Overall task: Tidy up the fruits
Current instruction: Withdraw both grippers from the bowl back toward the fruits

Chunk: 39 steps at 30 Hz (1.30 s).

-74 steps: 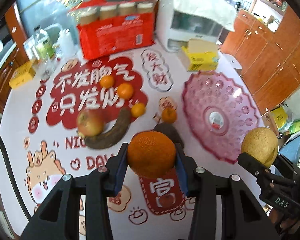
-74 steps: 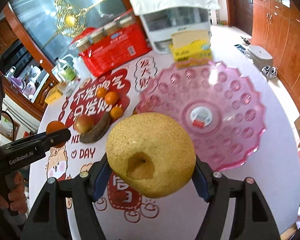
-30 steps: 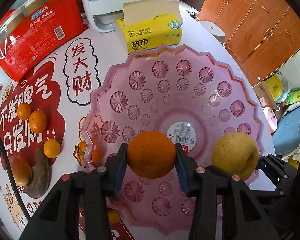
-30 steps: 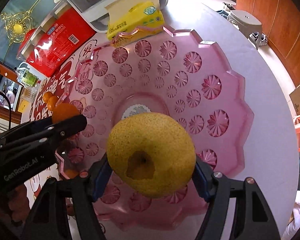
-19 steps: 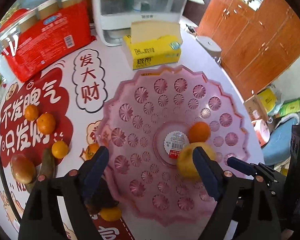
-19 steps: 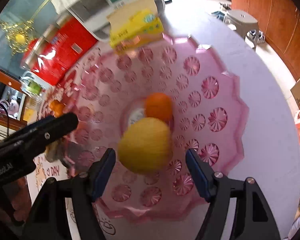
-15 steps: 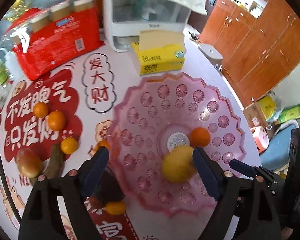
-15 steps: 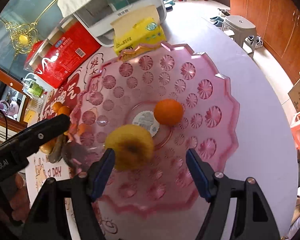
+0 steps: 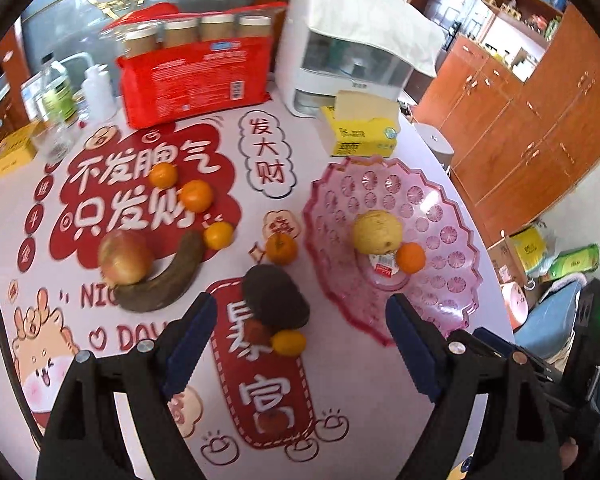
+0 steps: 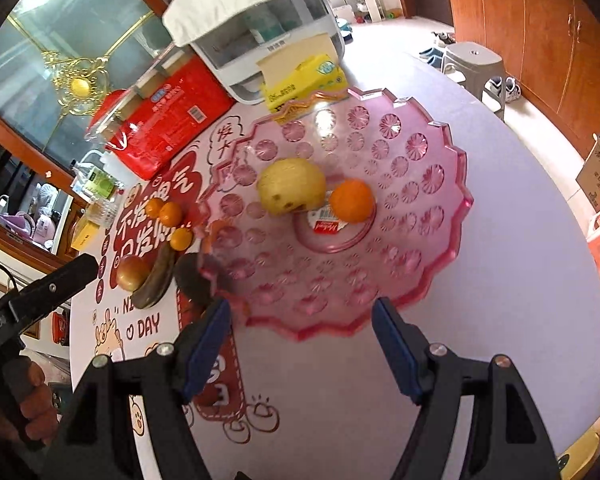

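- While most of the fruit is loose on the tabletop (image 9: 320,432), two pieces already sit in the pink dish (image 10: 440,240): a yellow pear (image 10: 292,186) and an orange (image 10: 351,201), near each other by the label at its middle.
- Both tools are empty. The left tool (image 9: 300,344) has its jaws wide apart after just opening, with nothing between them; the right tool (image 10: 302,344) also stands open over the near rim of the dish.
- Left to gather, judging by the left wrist view: three small oranges (image 9: 196,195) on the red print, a reddish apple (image 9: 125,257) touching a dark, overripe banana (image 9: 162,280), another small orange (image 9: 282,247) just beside the dish, a dark avocado-like fruit (image 9: 275,297), and a tiny yellow-orange fruit (image 9: 288,342) at its near side.
- By that count the job looks barely a quarter done.
- Nearest the left tool is the dark fruit, so it seems the likely next pick.
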{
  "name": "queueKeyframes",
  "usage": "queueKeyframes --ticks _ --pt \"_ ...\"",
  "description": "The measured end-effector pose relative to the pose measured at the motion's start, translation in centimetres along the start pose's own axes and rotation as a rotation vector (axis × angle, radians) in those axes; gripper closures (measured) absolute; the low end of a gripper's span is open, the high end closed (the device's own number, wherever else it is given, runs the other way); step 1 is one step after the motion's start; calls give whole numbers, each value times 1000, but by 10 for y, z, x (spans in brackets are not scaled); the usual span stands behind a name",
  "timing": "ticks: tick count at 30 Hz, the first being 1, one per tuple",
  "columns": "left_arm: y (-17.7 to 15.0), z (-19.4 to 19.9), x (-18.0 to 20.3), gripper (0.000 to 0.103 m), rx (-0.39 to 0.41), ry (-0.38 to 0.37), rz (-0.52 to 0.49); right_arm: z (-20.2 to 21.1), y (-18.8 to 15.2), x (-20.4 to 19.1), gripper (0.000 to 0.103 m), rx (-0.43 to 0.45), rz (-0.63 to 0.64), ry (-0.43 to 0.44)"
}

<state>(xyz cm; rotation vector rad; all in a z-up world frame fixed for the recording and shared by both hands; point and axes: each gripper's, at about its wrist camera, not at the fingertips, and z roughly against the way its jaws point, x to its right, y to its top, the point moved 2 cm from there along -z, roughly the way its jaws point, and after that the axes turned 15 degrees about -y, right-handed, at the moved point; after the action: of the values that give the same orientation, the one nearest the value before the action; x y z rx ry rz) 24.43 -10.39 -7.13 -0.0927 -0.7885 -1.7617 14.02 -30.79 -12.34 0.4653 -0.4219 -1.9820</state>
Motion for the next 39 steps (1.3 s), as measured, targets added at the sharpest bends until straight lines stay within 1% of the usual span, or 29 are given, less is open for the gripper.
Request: queueKeyframes --ticks 3,7,11,16,22,28,34,39 --pt "-10 13 -15 18 11 -4 24 8 -15 -5 29 14 7 2" --pt "-22 25 -33 18 8 8 34 17 -37 -10 29 40 1 0" --pt "-32 37 -52 18 -1 9 44 21 -56 -17 29 37 -17 -8" --pt "-37 53 -78 18 -18 22 32 23 -76 -32 29 41 -53 -29" --pt "-34 72 -119 18 -55 29 17 22 -93 -63 29 39 -115 -45" --pt "-28 83 -161 18 -84 23 -5 23 -109 -100 29 79 -146 -73" --pt "-15 78 -191 18 -100 12 -21 25 -122 -123 29 137 -166 -118" --pt "-2 59 -210 18 -114 1 -6 20 -131 -133 29 177 -144 -151"
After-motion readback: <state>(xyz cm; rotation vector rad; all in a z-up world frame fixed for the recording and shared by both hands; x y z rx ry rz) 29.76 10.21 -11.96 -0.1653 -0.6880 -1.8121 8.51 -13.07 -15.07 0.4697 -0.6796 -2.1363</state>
